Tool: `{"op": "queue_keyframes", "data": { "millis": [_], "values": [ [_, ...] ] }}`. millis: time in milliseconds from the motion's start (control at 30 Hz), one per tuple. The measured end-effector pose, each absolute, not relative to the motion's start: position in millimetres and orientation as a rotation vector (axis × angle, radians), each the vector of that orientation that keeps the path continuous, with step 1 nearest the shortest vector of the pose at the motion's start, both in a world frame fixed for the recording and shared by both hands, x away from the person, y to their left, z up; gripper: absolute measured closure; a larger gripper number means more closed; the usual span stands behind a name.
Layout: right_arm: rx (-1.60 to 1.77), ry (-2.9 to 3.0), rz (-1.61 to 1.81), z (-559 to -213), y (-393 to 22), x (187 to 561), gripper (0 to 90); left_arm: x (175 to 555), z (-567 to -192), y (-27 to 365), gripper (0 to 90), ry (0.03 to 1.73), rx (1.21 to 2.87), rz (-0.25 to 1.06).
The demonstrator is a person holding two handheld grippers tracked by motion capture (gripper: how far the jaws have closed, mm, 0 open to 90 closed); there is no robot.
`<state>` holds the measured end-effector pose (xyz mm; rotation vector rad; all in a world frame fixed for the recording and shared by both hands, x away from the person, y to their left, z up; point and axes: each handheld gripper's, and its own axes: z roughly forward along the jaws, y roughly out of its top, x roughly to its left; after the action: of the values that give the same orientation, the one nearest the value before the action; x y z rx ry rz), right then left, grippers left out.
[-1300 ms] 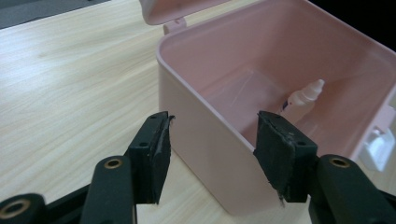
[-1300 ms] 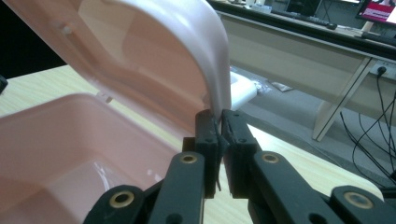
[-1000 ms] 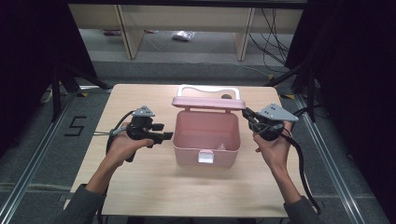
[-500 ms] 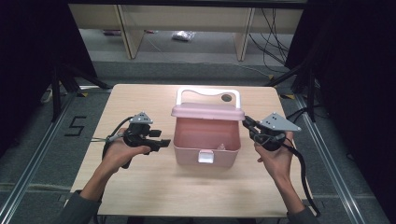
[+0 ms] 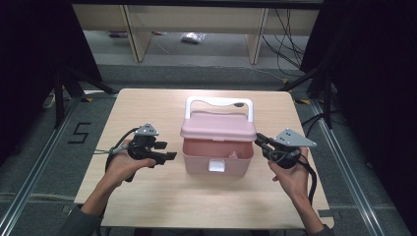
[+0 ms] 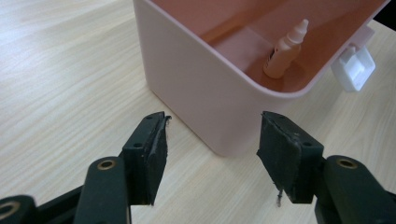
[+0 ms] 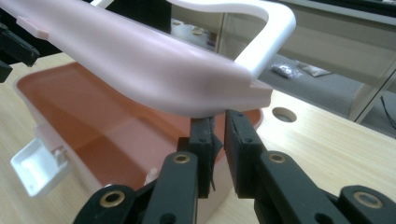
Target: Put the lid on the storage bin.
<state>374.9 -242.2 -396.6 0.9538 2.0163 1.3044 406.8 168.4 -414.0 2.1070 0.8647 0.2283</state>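
Left gripper (image 5: 164,150) sits on the table (image 5: 147,196) just left of the pink box (image 5: 216,157), jaws spread, nothing between them, aimed at the box's near-left corner. Box is mid-table, white latch (image 5: 217,165) facing the person, small dropper bottle (image 6: 286,49) inside. Lid (image 5: 219,128) with white handle (image 5: 219,104) is half lowered over the box. Right gripper (image 5: 260,142) is at the box's right side, jaws nearly together with a narrow gap, just opening, tips under the lid's edge.

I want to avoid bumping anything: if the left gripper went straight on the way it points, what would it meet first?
Probably the rounded corner of the pink box: it stands right ahead of the left gripper, between its open jaws, though depth is hard to judge.
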Motion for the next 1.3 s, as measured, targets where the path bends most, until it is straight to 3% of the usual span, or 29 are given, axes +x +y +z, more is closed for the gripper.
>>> {"op": "queue_keyframes", "data": {
  "millis": [1300],
  "values": [
    [1.000, 2.046, 1.148, -413, -267, 366, 64.0, 386, -436, 177, 40.7, 0.881, 2.070, 0.221]
  ]
}}
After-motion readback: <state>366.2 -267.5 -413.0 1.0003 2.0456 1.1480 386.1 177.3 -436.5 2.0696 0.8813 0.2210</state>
